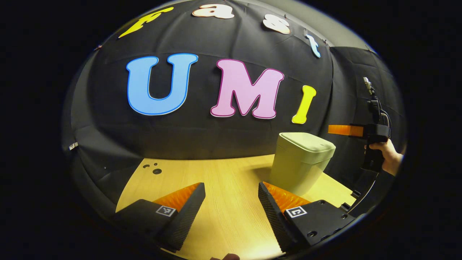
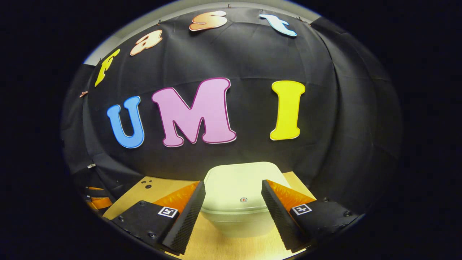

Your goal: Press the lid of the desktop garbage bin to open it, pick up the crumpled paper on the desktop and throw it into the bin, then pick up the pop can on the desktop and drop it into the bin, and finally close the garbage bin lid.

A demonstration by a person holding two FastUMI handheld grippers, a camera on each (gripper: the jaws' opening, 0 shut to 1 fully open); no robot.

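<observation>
Bin (image 2: 234,195): lower centre, lid down.
Right tool (image 2: 233,213): spread, empty, above lid.
Left tool (image 1: 231,213): spread, empty, over table (image 1: 231,173).
Risk: off-centre press could tip bin.

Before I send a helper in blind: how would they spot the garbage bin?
On the wooden table before the black cloth wall, look toward its right end. The garbage bin is a pale boxy tub with rounded corners, its lid shut, with a small round mark on top.

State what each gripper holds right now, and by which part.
Nothing is held. The left gripper is open over the table; the right gripper is open above the bin's closed lid.
</observation>
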